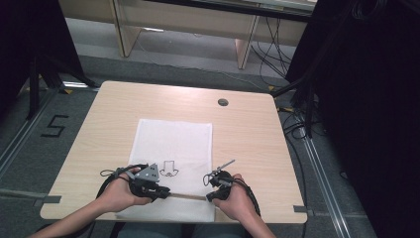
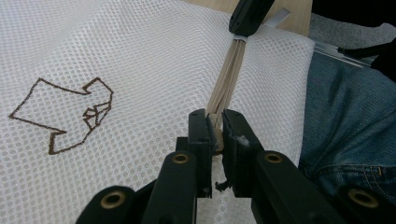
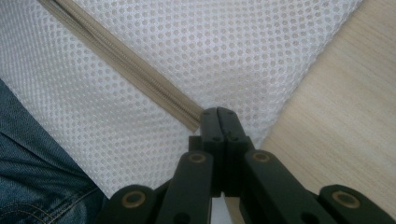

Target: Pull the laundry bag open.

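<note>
- The left gripper [image 1: 159, 192] sat at the near edge of the table [image 1: 247, 129], at about 7 o'clock from the table's centre, held in the person's left hand [image 1: 119, 194].
- In the left gripper view, its jaws were clamped on the zip pull [image 2: 215, 135] at the near end of the beige zip [image 2: 226, 79]; the pull was pinched between the two pads.
- The right gripper [image 1: 212, 196] sat at about 5 o'clock from the table's centre, held in the right hand [image 1: 235, 201], with its jaws pointing toward 9 o'clock at the left gripper.
- In the right gripper view, its jaws [image 3: 218, 122] were pressed fully together at the end of the zip [image 3: 130, 65], at the corner of the bag; the fabric caught between them could not be made out.
- The zip ran level between the two grippers, from 9 o'clock to 3 o'clock, along the near part of the white mesh bag [image 1: 173, 144].
- The bag lay flat on the table, its near edge overhanging toward the person's jeans [image 2: 345, 121].
- A brown stitched outline [image 1: 169, 168] marked the bag at 12 o'clock from the left gripper, just beyond it.
- A round grey cable port [image 1: 223, 102] was set in the table top at the far side, at about 1 o'clock from the bag, well apart from it.
</note>
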The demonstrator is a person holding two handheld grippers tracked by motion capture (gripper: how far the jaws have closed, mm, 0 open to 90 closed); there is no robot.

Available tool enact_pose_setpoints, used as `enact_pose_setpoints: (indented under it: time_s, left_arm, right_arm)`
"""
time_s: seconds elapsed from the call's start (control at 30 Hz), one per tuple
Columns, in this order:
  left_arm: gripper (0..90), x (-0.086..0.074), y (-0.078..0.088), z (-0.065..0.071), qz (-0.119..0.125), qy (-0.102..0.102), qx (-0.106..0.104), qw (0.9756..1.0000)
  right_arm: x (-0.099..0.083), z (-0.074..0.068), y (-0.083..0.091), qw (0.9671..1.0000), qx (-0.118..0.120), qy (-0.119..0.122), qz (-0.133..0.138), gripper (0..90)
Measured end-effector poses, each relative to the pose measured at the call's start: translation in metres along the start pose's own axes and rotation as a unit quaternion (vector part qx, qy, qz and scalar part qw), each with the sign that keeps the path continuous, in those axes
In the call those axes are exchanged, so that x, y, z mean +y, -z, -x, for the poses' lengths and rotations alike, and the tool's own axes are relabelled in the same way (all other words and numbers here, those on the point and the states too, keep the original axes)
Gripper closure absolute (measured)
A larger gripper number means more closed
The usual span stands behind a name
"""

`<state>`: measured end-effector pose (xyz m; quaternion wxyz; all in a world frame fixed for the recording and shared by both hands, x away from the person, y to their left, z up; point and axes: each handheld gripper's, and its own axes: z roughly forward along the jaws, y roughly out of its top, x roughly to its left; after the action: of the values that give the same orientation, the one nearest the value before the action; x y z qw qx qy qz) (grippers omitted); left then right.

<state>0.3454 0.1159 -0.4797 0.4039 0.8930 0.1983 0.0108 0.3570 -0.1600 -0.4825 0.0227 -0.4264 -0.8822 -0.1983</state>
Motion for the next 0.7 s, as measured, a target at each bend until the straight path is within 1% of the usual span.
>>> enact_pose_setpoints:
  time_s: [0.03, 0.07, 0.1, 0.13, 0.17, 0.2, 0.23, 0.27, 0.3, 0.4, 0.5, 0.53, 0.6, 0.63, 0.67, 0.7]
  left_arm:
    - [81.9, 0.0000, 0.0001, 0.0000, 0.000, 0.000, 0.000, 1.0000]
    - [81.9, -0.0001, 0.0007, -0.0004, -0.003, -0.005, 0.002, 1.0000]
    - [81.9, -0.0003, 0.0014, -0.0003, -0.001, -0.002, 0.004, 1.0000]
    - [81.9, -0.0007, 0.0032, -0.0016, 0.002, 0.000, 0.001, 1.0000]
    - [81.9, -0.0014, 0.0035, -0.0015, 0.005, 0.007, 0.001, 1.0000]
    - [81.9, -0.0017, 0.0047, -0.0019, 0.000, 0.002, 0.007, 1.0000]
    - [81.9, -0.0024, 0.0047, -0.0021, 0.004, 0.004, 0.002, 1.0000]
    - [81.9, -0.0028, 0.0046, -0.0016, 0.001, 0.002, 0.007, 1.0000]
    - [81.9, -0.0026, 0.0052, -0.0018, -0.001, 0.000, 0.008, 1.0000]
    - [81.9, -0.0024, 0.0057, -0.0020, 0.000, -0.002, 0.006, 1.0000]
    - [81.9, -0.0028, 0.0056, -0.0017, 0.005, 0.003, 0.004, 1.0000]
    - [81.9, -0.0029, 0.0057, -0.0020, 0.005, 0.002, 0.003, 1.0000]
    - [81.9, -0.0030, 0.0070, -0.0025, 0.003, -0.001, 0.005, 1.0000]
    - [81.9, -0.0037, 0.0076, -0.0022, 0.003, 0.001, 0.009, 1.0000]
    - [81.9, -0.0042, 0.0088, -0.0035, 0.001, 0.000, 0.008, 1.0000]
    - [81.9, -0.0053, 0.0090, -0.0029, 0.006, 0.007, 0.006, 0.9999]
  right_arm:
    - [-0.0001, 0.0002, -0.0003, 1.0000, 0.001, 0.002, 0.002, 90.0]
    - [-0.0001, 0.0011, -0.0008, 1.0000, -0.001, 0.008, 0.006, 90.0]
    - [0.0000, 0.0016, -0.0010, 0.9999, 0.000, 0.011, 0.006, 90.0]
    - [0.0000, 0.0015, -0.0010, 0.9999, 0.000, 0.011, 0.006, 90.0]
    - [0.0000, 0.0012, -0.0008, 0.9999, 0.000, 0.011, 0.006, 90.0]
    - [0.0002, 0.0012, -0.0008, 0.9999, 0.000, 0.011, 0.005, 90.0]
    - [0.0002, 0.0012, -0.0008, 0.9999, 0.000, 0.011, 0.005, 90.0]
    - [0.0004, 0.0012, -0.0008, 0.9999, 0.000, 0.011, 0.004, 90.0]
    - [0.0004, 0.0011, -0.0007, 0.9999, 0.000, 0.011, 0.004, 90.0]
    - [0.0001, 0.0010, -0.0007, 0.9999, -0.001, 0.011, 0.005, 90.0]
    - [0.0000, 0.0016, -0.0010, 0.9999, 0.000, 0.009, 0.005, 90.0]
    - [0.0001, 0.0015, -0.0010, 0.9999, 0.000, 0.010, 0.006, 90.0]
    - [0.0000, 0.0016, -0.0010, 0.9999, 0.000, 0.011, 0.006, 90.0]
    - [-0.0001, 0.0018, -0.0012, 0.9999, 0.000, 0.010, 0.007, 90.0]
    - [-0.0003, 0.0015, -0.0008, 0.9999, -0.001, 0.011, 0.006, 90.0]
    - [-0.0003, 0.0004, -0.0002, 1.0000, 0.003, 0.001, 0.000, 90.0]
